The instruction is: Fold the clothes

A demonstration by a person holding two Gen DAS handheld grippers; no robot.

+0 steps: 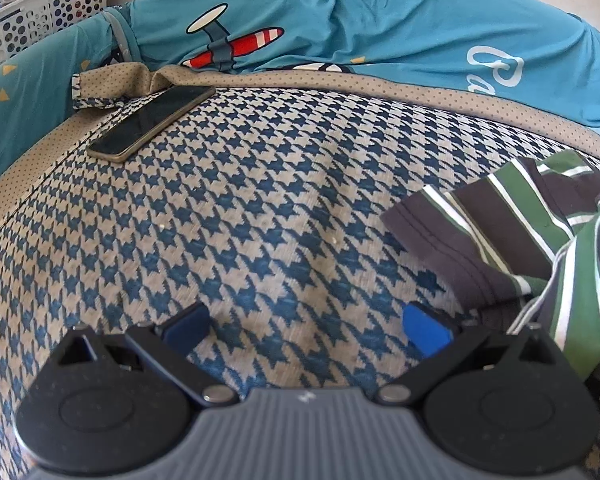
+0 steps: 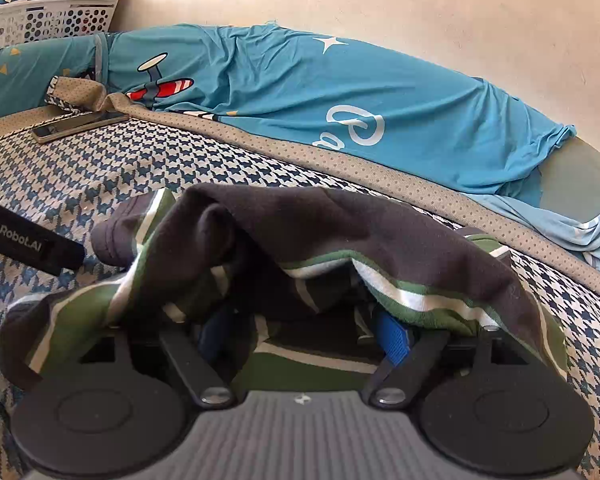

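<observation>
A dark grey garment with green and white stripes [image 2: 340, 232] lies bunched on the houndstooth bedspread [image 1: 260, 200]. It is draped over my right gripper [image 2: 305, 338] and hides much of its blue pads [image 2: 394, 340]. The jaws stand wide apart, with loose striped cloth over and between them and no pad pressing on it. In the left wrist view, a sleeve end of the striped garment [image 1: 520, 232] lies at the right edge. My left gripper [image 1: 306, 330] hovers open over bare bedspread just left of that cloth, with nothing between its fingers.
A dark phone [image 1: 152, 122] lies at the bedspread's far left corner. Behind it, a teal sheet with an aeroplane print [image 1: 340, 20] runs along the wall. A white perforated basket [image 1: 40, 12] stands at the far left. A black labelled casing [image 2: 28, 244] juts in from the left.
</observation>
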